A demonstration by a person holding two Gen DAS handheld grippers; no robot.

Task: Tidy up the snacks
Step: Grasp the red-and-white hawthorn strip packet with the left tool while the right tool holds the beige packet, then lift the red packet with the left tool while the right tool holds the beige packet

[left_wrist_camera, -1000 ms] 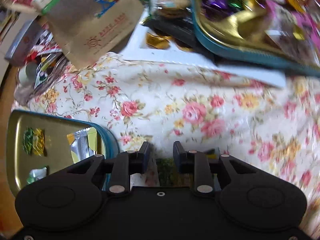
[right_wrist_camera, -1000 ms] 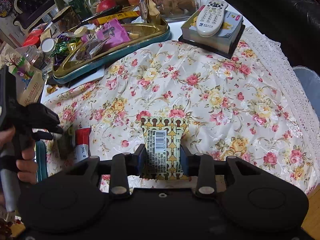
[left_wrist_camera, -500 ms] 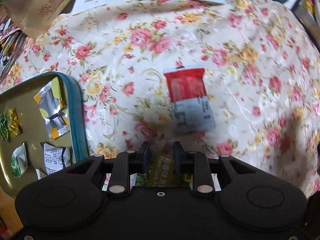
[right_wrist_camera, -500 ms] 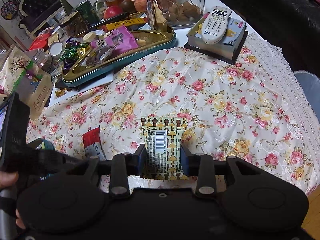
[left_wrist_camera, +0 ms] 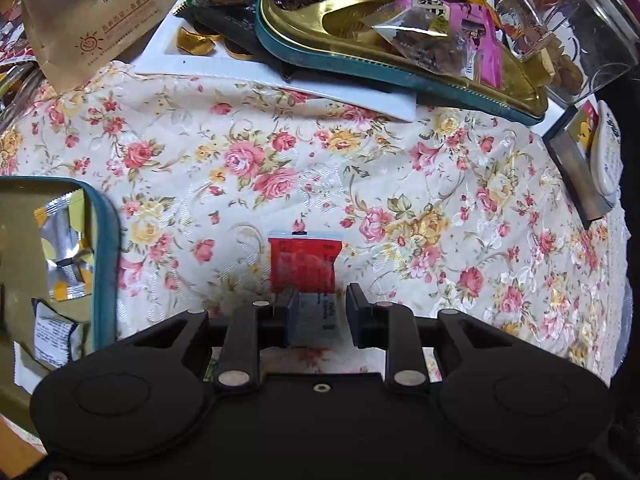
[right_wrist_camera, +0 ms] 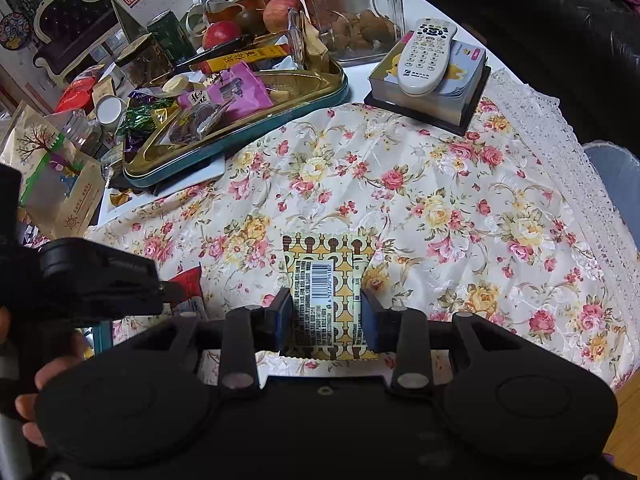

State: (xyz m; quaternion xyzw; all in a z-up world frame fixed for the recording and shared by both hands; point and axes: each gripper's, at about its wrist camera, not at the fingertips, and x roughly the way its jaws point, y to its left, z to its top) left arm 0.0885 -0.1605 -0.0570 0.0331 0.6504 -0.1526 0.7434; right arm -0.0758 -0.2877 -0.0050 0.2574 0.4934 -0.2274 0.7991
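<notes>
A red and grey snack packet [left_wrist_camera: 306, 268] lies flat on the floral cloth. My left gripper [left_wrist_camera: 322, 308] is open with its fingers either side of the packet's near end. The packet also shows in the right wrist view [right_wrist_camera: 188, 286], half hidden by the left gripper [right_wrist_camera: 100, 280]. My right gripper [right_wrist_camera: 326, 312] is open, its fingers flanking a yellow patterned packet [right_wrist_camera: 326, 292] with a barcode that lies on the cloth. A teal-rimmed gold tin [left_wrist_camera: 100, 280] with several small packets sits at my left.
A second teal and gold tin [right_wrist_camera: 248, 128] heaped with sweets stands at the back, on a white sheet [left_wrist_camera: 280, 80]. A brown paper bag [left_wrist_camera: 96, 20], a glass biscuit jar [right_wrist_camera: 352, 12], a remote on a box [right_wrist_camera: 428, 56] and fruit crowd the far edge.
My left gripper has moved forward over the red and grey packet, so its fingers now straddle the near end. The green packet under it is gone from view. The right gripper has barely moved.
</notes>
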